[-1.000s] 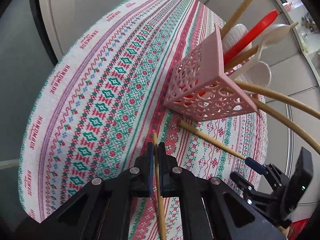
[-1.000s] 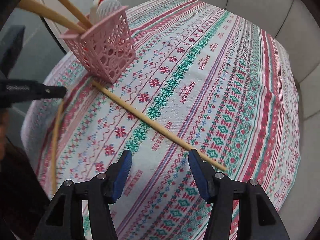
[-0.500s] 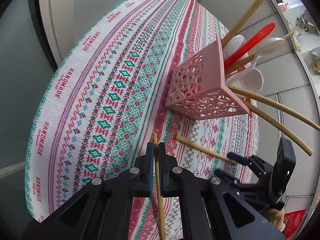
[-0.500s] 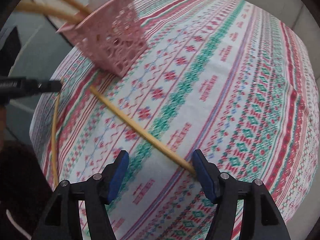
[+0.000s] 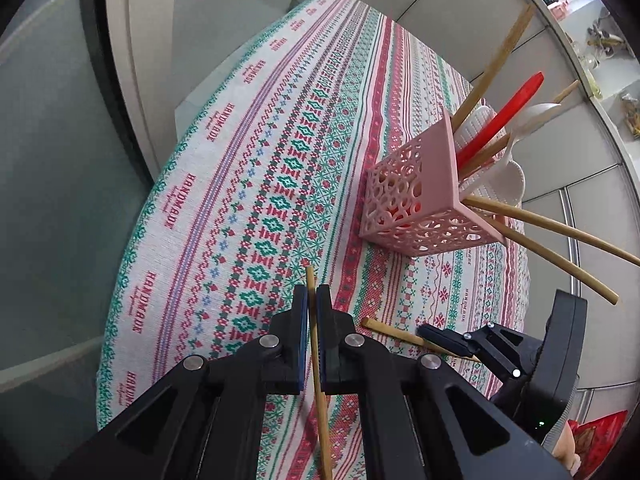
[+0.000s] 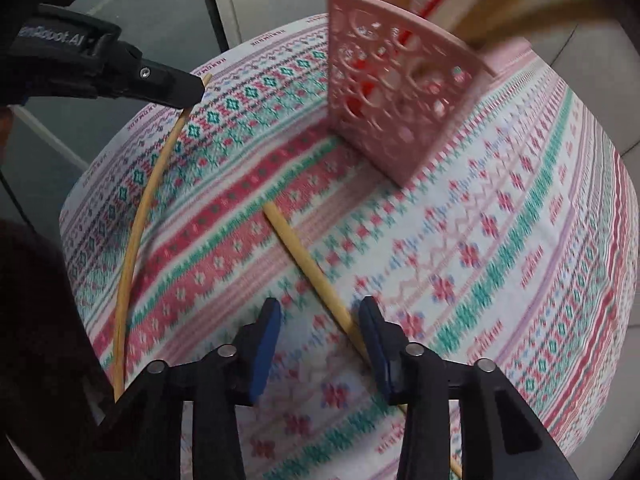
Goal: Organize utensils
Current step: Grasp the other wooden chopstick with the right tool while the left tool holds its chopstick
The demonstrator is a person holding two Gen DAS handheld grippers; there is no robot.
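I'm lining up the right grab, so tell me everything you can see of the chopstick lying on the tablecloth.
The chopstick is a plain, pale, straight stick that looks like wood or bamboo. It lies flat on the tablecloth, slanting away from near the pink basket without touching it. Its near part runs between the fingers of the right hand-held gripper, close against one pad; the jaws have just been closing but have not clamped it.

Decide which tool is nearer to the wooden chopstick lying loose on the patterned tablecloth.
Right. The right tool straddles the loose wooden chopstick, which runs between its jaws. The left tool is off to one side, shut on another chopstick.
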